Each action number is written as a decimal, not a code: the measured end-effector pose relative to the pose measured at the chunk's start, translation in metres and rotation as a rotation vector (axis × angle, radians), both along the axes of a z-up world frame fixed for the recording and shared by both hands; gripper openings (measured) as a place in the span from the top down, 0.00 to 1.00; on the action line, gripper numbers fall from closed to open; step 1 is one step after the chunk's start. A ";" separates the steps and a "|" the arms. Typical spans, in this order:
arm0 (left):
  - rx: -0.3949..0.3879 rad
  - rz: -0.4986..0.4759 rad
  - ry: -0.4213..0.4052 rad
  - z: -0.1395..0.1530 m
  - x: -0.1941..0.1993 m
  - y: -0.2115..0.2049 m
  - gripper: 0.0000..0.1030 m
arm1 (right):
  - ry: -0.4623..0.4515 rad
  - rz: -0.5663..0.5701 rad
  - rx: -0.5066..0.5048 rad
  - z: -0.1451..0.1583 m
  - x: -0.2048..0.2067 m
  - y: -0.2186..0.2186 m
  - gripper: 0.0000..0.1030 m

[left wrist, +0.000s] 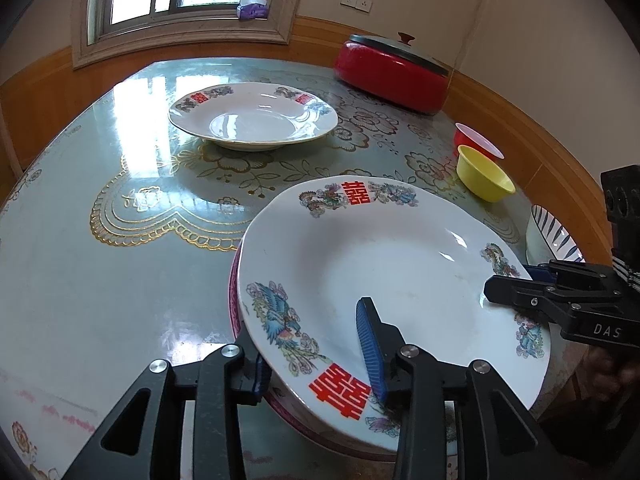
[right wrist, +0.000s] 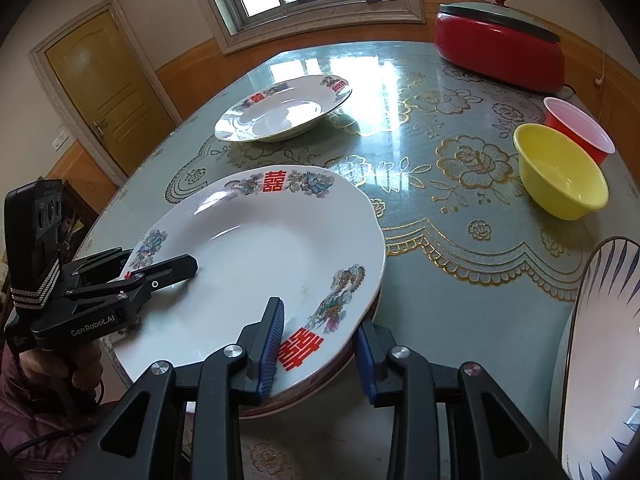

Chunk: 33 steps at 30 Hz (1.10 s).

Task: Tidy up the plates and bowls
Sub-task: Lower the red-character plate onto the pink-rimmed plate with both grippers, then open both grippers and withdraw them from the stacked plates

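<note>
while plate (left wrist: 400, 272) sits on pink-rimmed dish (left wrist: 233, 300), l gripper (left wrist: 316, 356) & r gripper (right wrist: 320, 344) jaws straddle its rim; grip unclear.

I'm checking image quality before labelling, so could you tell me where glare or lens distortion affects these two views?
Left wrist view: window glare washes out the table at left, the fisheye bows the room's edges, and the near plate is sharp. Right wrist view: glare streaks the tabletop between the far plate and the red pot; the striped bowl stretches at the frame edge.

Red lidded cooker (left wrist: 394, 76) (far corner), purple tissue pack (left wrist: 253, 7) on windowsill.
</note>
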<state>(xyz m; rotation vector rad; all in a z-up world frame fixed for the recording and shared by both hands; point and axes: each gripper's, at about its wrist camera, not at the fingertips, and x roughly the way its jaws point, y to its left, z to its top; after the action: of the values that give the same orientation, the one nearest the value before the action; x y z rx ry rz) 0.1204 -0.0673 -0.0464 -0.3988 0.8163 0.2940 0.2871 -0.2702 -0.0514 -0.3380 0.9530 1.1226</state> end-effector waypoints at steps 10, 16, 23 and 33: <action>-0.004 -0.017 0.015 -0.002 0.000 -0.005 0.61 | -0.059 -0.033 -0.054 -0.005 -0.001 -0.006 0.66; 0.006 -0.020 0.014 -0.001 -0.002 -0.007 0.61 | -0.136 -0.041 -0.068 -0.004 -0.008 -0.008 0.67; 0.042 0.008 0.002 0.006 -0.013 -0.007 0.59 | -0.426 0.053 -0.184 0.002 -0.042 0.003 0.66; 0.094 0.035 -0.029 0.016 -0.026 -0.009 0.48 | -0.381 0.082 -0.145 0.012 -0.037 0.006 0.70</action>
<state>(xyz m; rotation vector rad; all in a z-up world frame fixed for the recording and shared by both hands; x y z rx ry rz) 0.0939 -0.0761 -0.0301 -0.3288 0.7649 0.3569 0.2501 -0.2641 -0.0392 -0.6883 0.6872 1.0180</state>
